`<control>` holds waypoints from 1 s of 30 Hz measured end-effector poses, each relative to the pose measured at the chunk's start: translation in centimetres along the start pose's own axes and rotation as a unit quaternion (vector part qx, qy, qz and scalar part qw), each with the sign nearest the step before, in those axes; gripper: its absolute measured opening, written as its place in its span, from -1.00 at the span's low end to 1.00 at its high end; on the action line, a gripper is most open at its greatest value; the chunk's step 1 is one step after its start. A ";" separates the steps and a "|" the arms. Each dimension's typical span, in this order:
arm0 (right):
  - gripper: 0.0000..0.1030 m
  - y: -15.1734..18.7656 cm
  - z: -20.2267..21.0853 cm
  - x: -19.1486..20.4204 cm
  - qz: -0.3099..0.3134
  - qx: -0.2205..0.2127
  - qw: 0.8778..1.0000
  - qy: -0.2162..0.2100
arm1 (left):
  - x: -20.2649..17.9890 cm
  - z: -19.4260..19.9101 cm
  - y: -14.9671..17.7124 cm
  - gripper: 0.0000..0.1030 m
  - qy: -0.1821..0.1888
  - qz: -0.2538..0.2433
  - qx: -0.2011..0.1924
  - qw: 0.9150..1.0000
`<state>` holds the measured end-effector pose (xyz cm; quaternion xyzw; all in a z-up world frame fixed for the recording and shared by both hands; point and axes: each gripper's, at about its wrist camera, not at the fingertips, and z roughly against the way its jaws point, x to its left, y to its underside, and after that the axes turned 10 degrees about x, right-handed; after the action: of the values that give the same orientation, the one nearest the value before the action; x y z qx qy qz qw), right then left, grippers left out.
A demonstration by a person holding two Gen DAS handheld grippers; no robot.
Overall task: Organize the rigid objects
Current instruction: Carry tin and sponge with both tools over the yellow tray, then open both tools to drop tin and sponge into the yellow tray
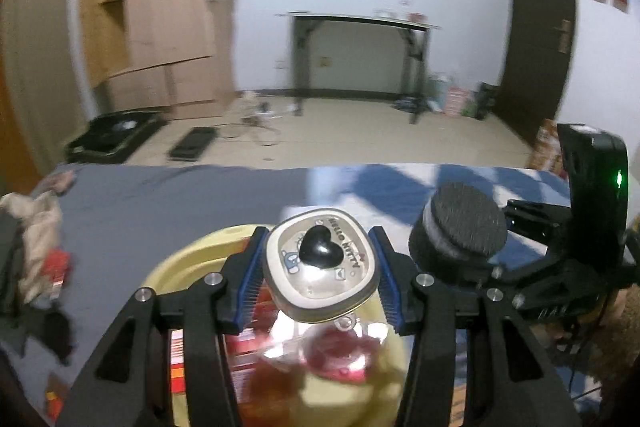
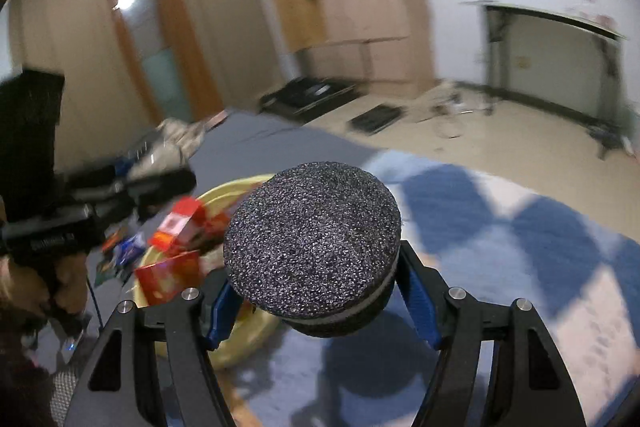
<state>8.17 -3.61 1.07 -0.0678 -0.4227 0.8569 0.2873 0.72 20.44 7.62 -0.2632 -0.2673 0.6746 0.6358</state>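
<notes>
The left gripper's jaws are pinching a cream, rounded-square tin with a black heart knob across its width, lid facing the camera. The right gripper's jaws are clamping a round black speckled sponge puck with a white band by its sides. Both items are hanging above the grey-and-blue bedspread. The yellow plastic basin holding red packets is lying directly beneath the left jaws, to the left of the right ones; the left hand is judged nearer.
</notes>
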 end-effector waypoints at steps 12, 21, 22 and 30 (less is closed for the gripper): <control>0.35 -4.1 -10.7 5.6 0.087 0.083 0.992 -0.022 | 7.0 -4.8 4.3 0.01 -0.019 0.067 0.086 0.994; 0.37 -4.4 -13.0 7.0 0.101 0.079 0.992 -0.013 | 7.7 -5.9 5.4 0.01 -0.016 0.083 0.076 0.994; 0.38 -3.8 -12.8 7.5 0.103 0.076 0.992 -0.013 | 7.7 -5.9 5.4 0.02 -0.018 0.083 0.076 0.994; 0.75 -1.3 -10.1 6.6 0.102 0.030 0.994 -0.013 | 6.3 -3.8 5.1 0.94 -0.046 0.108 0.012 0.993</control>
<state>6.88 7.58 -3.53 -0.0905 -0.3916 0.8947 0.1946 -0.63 26.57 1.21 -0.2519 -0.2579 0.7537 0.5495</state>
